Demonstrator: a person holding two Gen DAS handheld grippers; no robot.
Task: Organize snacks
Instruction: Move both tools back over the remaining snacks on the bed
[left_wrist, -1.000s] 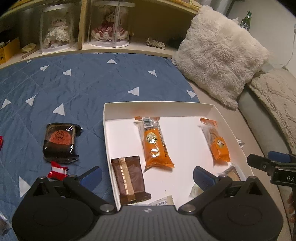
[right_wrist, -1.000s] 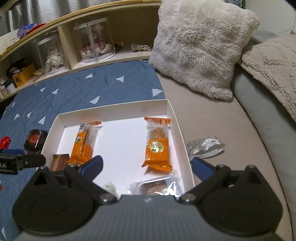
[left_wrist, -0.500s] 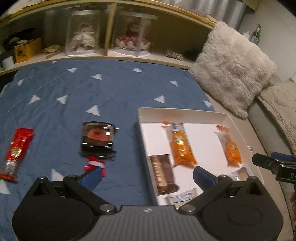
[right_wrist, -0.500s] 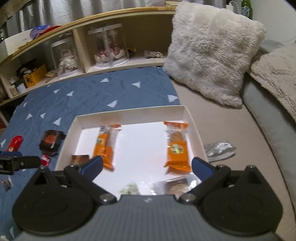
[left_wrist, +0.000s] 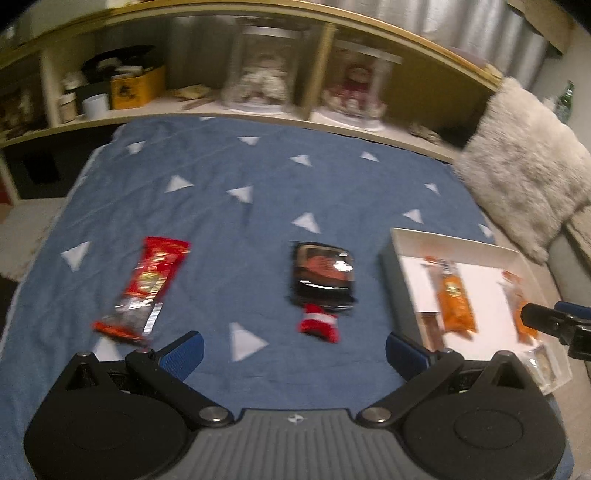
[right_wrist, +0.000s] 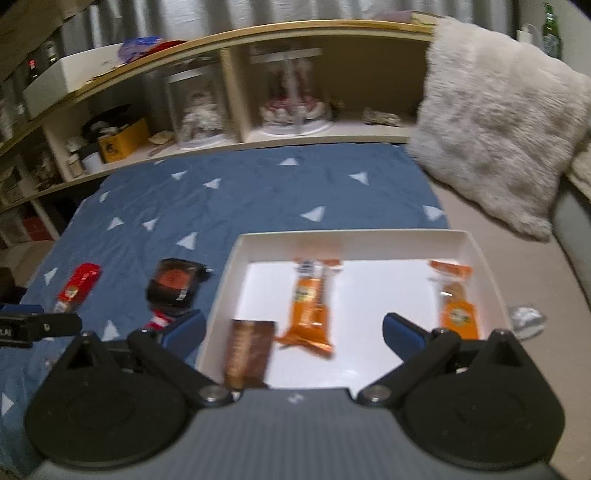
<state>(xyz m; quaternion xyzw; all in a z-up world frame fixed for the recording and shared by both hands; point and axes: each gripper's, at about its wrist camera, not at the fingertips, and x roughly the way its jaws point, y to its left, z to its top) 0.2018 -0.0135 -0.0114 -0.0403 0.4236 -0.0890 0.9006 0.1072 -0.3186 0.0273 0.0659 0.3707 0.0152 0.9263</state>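
Fingers on both the left gripper (left_wrist: 293, 345) and right gripper (right_wrist: 293, 328) gape, empty — red candy (left_wrist: 318, 325) at twelve o'clock could skid on the blue quilt (left_wrist: 258, 177) under a shallow pinch.

- Motion blur smears both views; print on the red wrapper (left_wrist: 144, 286) is unreadable.
- The brown bar (right_wrist: 246, 352) in the white box (right_wrist: 351, 238) runs under the right gripper's body at 6 o'clock.
- The clear packet (left_wrist: 543, 363) at 4 o'clock is half hidden behind the left gripper's linkage.
- The small red-and-white candy (right_wrist: 158, 318) shows only as a sliver behind a blue fingertip.
- The dolls (left_wrist: 260, 83) under the domes on the shelf are too blurred for detail.
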